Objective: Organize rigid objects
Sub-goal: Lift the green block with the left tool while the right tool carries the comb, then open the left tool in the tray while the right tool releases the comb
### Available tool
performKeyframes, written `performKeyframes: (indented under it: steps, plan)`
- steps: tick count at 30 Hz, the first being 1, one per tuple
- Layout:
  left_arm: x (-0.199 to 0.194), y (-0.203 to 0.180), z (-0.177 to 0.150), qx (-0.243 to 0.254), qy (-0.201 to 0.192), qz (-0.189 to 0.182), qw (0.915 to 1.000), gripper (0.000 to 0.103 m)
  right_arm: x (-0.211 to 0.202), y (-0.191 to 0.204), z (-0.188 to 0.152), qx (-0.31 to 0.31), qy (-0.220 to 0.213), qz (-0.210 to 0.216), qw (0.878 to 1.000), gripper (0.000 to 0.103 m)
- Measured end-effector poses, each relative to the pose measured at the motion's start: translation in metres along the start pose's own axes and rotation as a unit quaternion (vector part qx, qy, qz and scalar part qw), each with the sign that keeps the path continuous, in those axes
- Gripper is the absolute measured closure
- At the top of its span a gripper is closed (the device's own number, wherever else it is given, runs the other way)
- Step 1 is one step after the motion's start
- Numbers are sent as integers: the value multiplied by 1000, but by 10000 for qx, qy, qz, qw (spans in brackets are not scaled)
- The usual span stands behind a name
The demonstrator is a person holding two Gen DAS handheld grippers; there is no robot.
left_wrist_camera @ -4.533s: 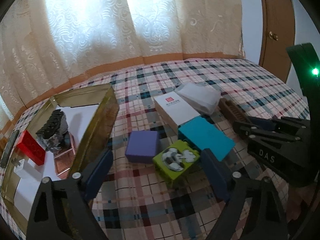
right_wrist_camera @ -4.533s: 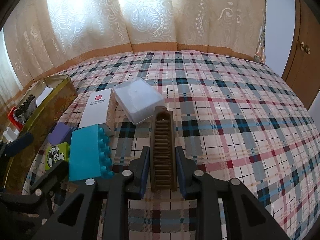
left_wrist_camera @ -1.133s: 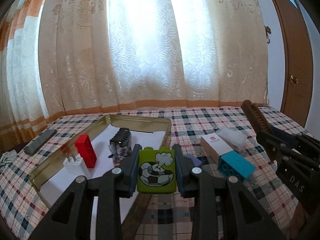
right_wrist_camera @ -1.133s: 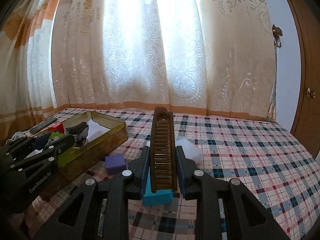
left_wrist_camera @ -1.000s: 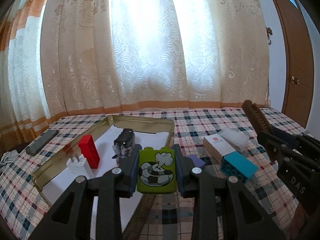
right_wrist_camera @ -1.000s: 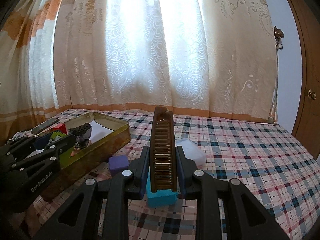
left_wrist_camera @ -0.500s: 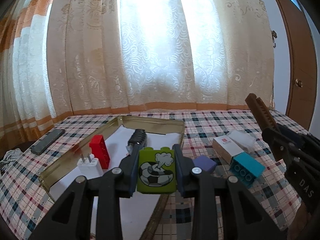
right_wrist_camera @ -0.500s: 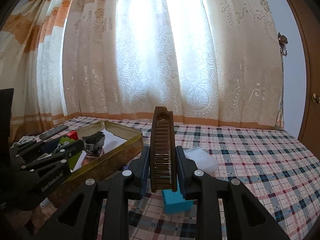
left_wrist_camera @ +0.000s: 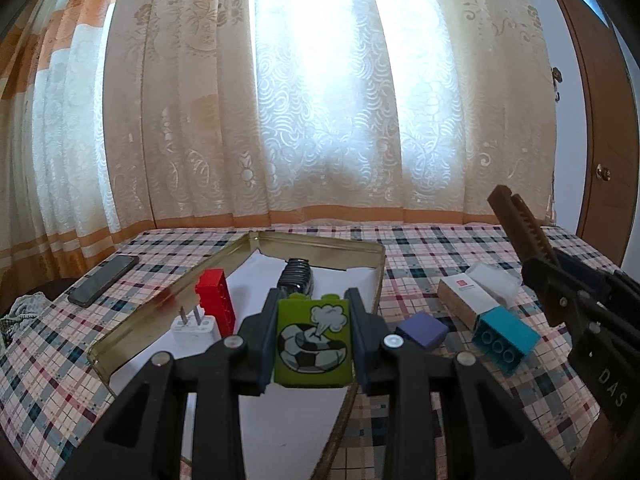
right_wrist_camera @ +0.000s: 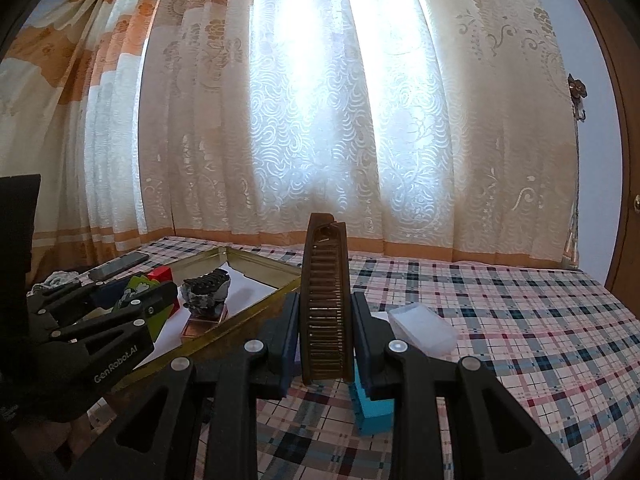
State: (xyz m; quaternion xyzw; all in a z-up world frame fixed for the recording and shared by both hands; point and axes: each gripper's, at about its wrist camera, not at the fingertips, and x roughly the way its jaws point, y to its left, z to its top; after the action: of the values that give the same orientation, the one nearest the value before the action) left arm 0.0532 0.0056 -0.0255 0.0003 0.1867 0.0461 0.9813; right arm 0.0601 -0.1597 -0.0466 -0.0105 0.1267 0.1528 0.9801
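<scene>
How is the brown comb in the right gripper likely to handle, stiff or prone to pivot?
The brown comb looks stiff, sticking out unsupported without sagging. Clamped only near one end by the right gripper, it might pivot if bumped.

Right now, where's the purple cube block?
In the left wrist view, the purple cube block lies on the checked cloth just right of the gold tin tray, with the teal studded brick to its right.

Green block (left_wrist_camera: 313,342): football print faces the camera, upright, pinched between the left gripper (left_wrist_camera: 313,336) pads, above the tin's near end.
Brown comb (right_wrist_camera: 326,304): long and toothed, clamped at its lower end in the right gripper (right_wrist_camera: 326,344), pointing forward and up.
Gold tin (left_wrist_camera: 320,246): open, just beyond the left gripper.
Red block (left_wrist_camera: 215,300): standing inside the tin, ahead-left of the left gripper.
</scene>
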Motion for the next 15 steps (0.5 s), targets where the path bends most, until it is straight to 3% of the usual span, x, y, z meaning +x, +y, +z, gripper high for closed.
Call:
performKeyframes:
  steps: [15]
  plan:
    - [-1, 14, 0, -37, -34, 122, 9999, 73, 6, 24, 1, -131, 0, 289, 9995, 75]
